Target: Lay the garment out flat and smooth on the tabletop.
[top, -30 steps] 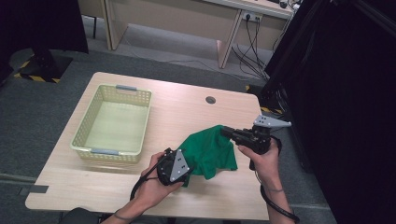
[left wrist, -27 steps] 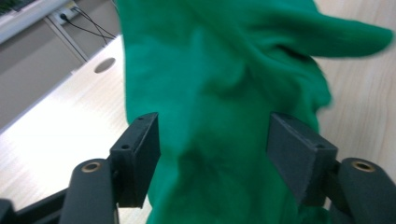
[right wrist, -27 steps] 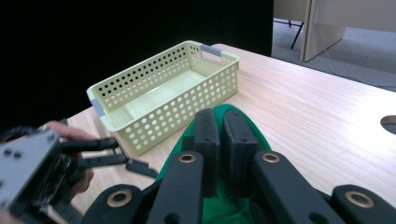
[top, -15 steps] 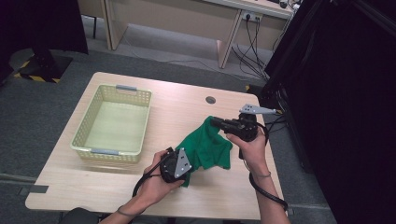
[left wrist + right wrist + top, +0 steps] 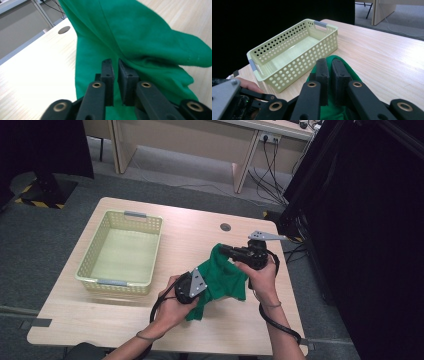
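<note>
Left gripper [image 5: 114, 65] just closed, apparently pinching cloth [image 5: 140, 37].

Each gripper, the left gripper [image 5: 206, 281] and the right gripper [image 5: 222, 250], was black, with brass-ringed pivots on its jaw arms, a grey three-cornered top plate and a trailing black cable. The forearms were bare.

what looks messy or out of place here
Only the green cloth: it sits bunched and creased between the left gripper and right gripper. The basket sits square; nothing spilled or damaged.
</note>
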Motion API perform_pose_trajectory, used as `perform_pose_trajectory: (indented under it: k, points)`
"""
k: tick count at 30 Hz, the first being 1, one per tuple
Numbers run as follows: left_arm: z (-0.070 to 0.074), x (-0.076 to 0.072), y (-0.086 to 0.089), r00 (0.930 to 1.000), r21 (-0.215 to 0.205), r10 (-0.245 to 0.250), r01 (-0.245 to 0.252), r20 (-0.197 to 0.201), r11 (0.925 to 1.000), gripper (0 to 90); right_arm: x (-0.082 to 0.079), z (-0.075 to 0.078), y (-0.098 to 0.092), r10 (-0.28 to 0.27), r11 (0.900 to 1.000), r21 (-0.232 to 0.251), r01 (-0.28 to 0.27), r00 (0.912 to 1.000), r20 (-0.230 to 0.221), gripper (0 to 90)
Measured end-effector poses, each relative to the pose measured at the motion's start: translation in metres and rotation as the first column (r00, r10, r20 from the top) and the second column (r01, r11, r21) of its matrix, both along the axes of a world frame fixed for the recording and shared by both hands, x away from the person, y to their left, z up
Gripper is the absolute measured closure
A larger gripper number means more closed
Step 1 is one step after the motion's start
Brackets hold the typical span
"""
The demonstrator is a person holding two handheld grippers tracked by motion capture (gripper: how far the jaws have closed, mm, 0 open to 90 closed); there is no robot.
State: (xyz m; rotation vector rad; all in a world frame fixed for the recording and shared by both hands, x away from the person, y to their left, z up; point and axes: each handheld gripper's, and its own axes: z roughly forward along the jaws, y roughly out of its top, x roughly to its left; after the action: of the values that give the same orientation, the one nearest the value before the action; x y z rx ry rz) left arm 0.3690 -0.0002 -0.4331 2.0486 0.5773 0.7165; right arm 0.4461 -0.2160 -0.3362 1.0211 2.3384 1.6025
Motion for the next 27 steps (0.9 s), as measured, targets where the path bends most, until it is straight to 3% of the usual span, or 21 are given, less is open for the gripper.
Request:
perform_pose_trajectory:
  k: [5,10,15,18,20,21,24,27]
  points:
    - [0.002,0.003,0.004,0.9999,-0.012,0.012,-0.012,-0.008,0.9999,84.4,0.006,-0.006,0.005,-0.027,0.999,-0.02,0.026,0.9995,-0.018,84.9]
    - [0.001,0.001,0.007,0.9994,-0.033,0.022,-0.023,-0.026,0.9992,79.3,0.014,-0.016,0.011,-0.044,0.998,-0.038,0.042,0.9982,-0.041,84.8]
    - [0.004,-0.014,0.004,0.9997,-0.06,-0.006,0.004,-0.022,0.9982,62.2,0.02,-0.026,0.015,-0.07,0.996,-0.056,0.066,0.9957,-0.061,84.7]
    - [0.006,-0.024,-0.001,0.9993,-0.046,-0.038,0.038,-0.004,0.9982,50.1,0.022,-0.03,0.018,-0.079,0.995,-0.064,0.075,0.9947,-0.066,84.7]
    - [0.005,-0.027,-0.006,0.9987,-0.035,-0.043,0.042,-0.028,0.9985,43.0,0.023,-0.031,0.02,-0.084,0.994,-0.069,0.079,0.9943,-0.066,84.6]
    - [0.003,-0.025,-0.007,0.9989,-0.016,-0.045,0.045,-0.009,0.9989,41.5,0.023,-0.031,0.02,-0.089,0.994,-0.069,0.084,0.9938,-0.067,84.6]
    - [-0.002,-0.017,-0.008,0.9992,-0.001,-0.024,0.024,-0.033,0.9997,40.9,0.024,-0.032,0.023,-0.102,0.993,-0.072,0.097,0.9925,-0.068,84.3]
    - [-0.005,-0.012,-0.01,0.9987,0.009,-0.004,0.004,-0.051,0.9999,48.4,0.025,-0.035,0.027,-0.103,0.992,-0.08,0.097,0.992,-0.073,83.5]
